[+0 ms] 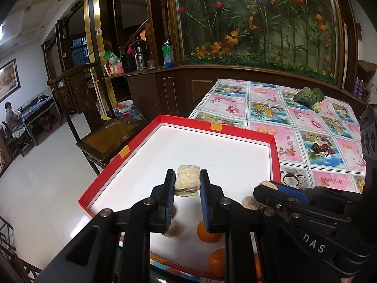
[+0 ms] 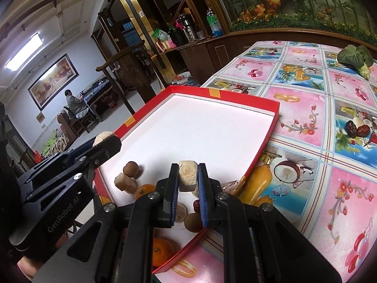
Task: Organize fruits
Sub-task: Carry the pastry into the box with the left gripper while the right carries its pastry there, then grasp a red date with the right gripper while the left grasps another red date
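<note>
A red tray with a white floor lies on the table's near left corner. My left gripper is shut on a pale fibrous block above the tray's middle. My right gripper is shut on a similar beige chunk over the tray's near end. Each gripper shows in the other's view, the right gripper and the left gripper. Below them in the tray lie oranges, brown round fruits and beige pieces.
A fruit-patterned tablecloth covers the table, with a leafy green vegetable at its far end. A wooden chair stands left of the tray. A person sits at a far table.
</note>
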A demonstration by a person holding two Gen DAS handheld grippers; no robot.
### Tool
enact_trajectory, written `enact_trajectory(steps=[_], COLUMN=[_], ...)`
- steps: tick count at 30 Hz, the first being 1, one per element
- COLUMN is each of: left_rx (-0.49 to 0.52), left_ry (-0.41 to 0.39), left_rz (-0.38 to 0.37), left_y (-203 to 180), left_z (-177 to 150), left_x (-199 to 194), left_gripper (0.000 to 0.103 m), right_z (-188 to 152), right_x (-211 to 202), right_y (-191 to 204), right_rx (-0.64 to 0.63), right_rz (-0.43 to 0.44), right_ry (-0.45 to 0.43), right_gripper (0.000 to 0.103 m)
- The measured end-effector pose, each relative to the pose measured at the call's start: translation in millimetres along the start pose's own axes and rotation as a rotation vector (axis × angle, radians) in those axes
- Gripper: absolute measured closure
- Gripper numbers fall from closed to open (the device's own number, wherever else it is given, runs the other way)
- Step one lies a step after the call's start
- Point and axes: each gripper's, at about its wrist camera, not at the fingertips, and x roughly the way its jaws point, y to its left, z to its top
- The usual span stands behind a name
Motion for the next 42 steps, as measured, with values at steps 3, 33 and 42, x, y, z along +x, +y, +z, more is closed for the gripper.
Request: enact_trajectory(steps=[3,33,42], left_rx=[0.003,0.029,0.174], left_ry=[0.007,0.081,0.062], left_rz=[0.0,-0.016,-0.129], left_y=[-0.4,-13.9,-81.8], left_z=[-1.8,-9.0,-3.6], left_x=[2.5,4.1,-9.7], left_gripper=[0.084,0.033,0.032], right_z=[-1.9,14.4,33.4], right_x=[3.2,-110.5,-83.5], right_y=[-0.8,-171.6,-222.3], right_rx=[0.002,0.373,0.392], right_rz=[0.001,-0.155,-0.279], right_ry=[0.014,-0.194,-0.044], right_gripper=[0.085,0.056,0.06])
